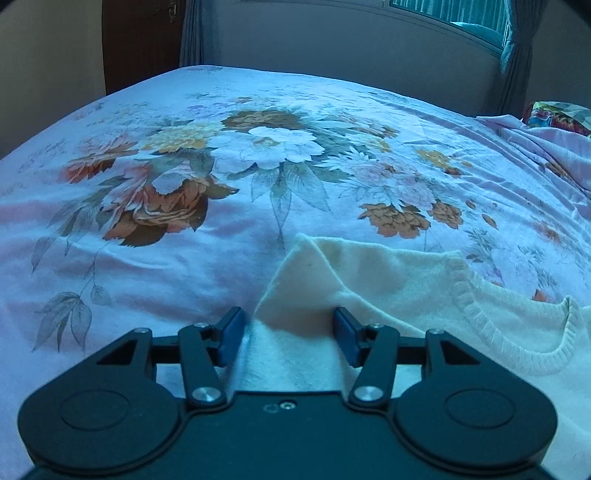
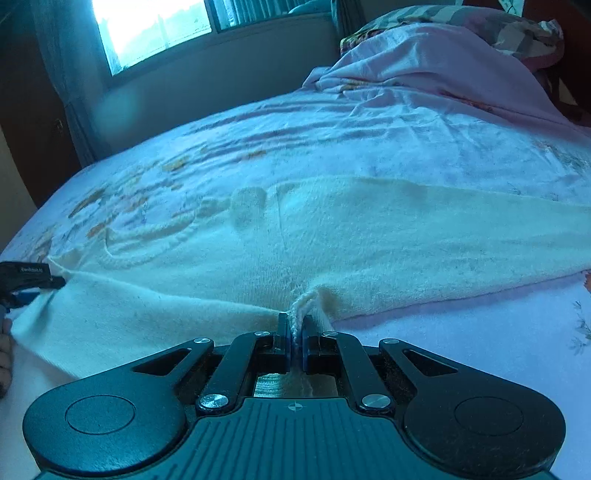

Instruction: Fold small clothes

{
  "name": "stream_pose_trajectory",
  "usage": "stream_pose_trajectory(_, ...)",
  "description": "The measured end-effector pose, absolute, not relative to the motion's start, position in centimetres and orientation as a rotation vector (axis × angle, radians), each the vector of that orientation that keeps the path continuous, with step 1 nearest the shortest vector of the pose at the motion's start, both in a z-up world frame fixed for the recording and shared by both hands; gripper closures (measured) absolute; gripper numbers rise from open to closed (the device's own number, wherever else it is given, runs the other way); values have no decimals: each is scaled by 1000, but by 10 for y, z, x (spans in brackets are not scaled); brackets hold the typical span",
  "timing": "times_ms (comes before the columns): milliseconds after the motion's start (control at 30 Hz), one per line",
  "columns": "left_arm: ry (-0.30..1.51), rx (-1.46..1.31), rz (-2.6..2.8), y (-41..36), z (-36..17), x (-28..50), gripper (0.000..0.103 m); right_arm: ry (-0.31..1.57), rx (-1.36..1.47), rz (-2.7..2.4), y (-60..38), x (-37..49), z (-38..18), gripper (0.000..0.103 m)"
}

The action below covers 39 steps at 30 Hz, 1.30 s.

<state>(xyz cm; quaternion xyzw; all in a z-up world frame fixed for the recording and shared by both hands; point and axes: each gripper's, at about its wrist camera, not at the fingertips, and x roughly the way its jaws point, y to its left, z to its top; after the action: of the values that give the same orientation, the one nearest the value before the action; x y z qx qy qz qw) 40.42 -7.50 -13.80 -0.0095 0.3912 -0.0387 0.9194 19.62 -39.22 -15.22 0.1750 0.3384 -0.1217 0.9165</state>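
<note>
A cream knitted sweater (image 2: 369,236) lies spread on the bed. In the left wrist view its shoulder corner (image 1: 369,280) and ribbed neckline (image 1: 517,332) lie just ahead. My left gripper (image 1: 290,332) is open, its jaws wide apart either side of a fold of the sweater. My right gripper (image 2: 294,332) is shut on a pinched bunch of the sweater's near edge. The left gripper also shows in the right wrist view (image 2: 37,282) at the far left, at the sweater's edge.
The bed carries a floral sheet (image 1: 184,184). A crumpled pink quilt (image 2: 424,62) and a patterned pillow (image 1: 557,116) lie at the head. A window (image 2: 155,26) with curtains and a wall stand beyond the bed's far side.
</note>
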Motion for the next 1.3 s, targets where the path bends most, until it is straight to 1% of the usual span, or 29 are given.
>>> stream_pose_trajectory(167, 800, 11, -51, -75, -133, 396, 50, 703, 389, -286, -399, 181, -144, 99)
stream_pose_trajectory(233, 784, 56, -49, -79, -126, 385, 54, 702, 452, -261, -401, 172, -140, 99)
stream_pose_trajectory(333, 814, 8, -109, -72, -115, 365, 53, 696, 528, -239, -402, 169, -137, 99)
stream_pose_trajectory(433, 869, -52, -152, -56, -105, 339, 48, 701, 518, -225, -399, 171, -135, 99)
stream_pose_trajectory(467, 891, -77, -163, -50, -104, 329, 39, 702, 500, -222, -397, 171, -133, 99)
stream_pose_trajectory(500, 914, -104, -176, -44, -103, 322, 33, 702, 489, -220, -396, 171, -133, 99)
stream_pose_trajectory(533, 932, -126, -181, -39, -103, 315, 33, 705, 491, -222, -396, 170, -134, 99)
stream_pose_trajectory(567, 952, -156, -191, -34, -103, 311, 34, 705, 502, -225, -397, 168, -135, 99)
stream_pose_trajectory(633, 1001, -231, -224, -28, -108, 308, 42, 700, 514, -230, -397, 167, -136, 99)
stream_pose_trajectory(667, 1011, -256, -226, -26, -111, 309, 51, 700, 510, -233, -396, 167, -136, 99)
stream_pose_trajectory(767, 994, -323, -225, -23, -114, 314, 69, 698, 506, -237, -394, 165, -135, 99)
stream_pose_trajectory(867, 980, -408, -226, -19, -111, 315, 69, 699, 505, -241, -394, 166, -135, 99)
stream_pose_trajectory(967, 972, -373, -240, -26, -114, 318, 69, 702, 495, -242, -393, 168, -136, 99)
stream_pose_trajectory(1067, 973, -452, -216, -18, -120, 330, 69, 703, 499, -245, -394, 168, -136, 99)
stream_pose_trajectory(1167, 930, -469, -192, -9, -112, 331, 69, 705, 495, -243, -394, 167, -136, 99)
stream_pose_trajectory(1200, 932, -476, -184, -4, -109, 329, 67, 707, 490, -243, -395, 167, -136, 99)
stream_pose_trajectory(1300, 913, -462, -166, 8, -98, 315, 67, 707, 484, -242, -394, 168, -137, 99)
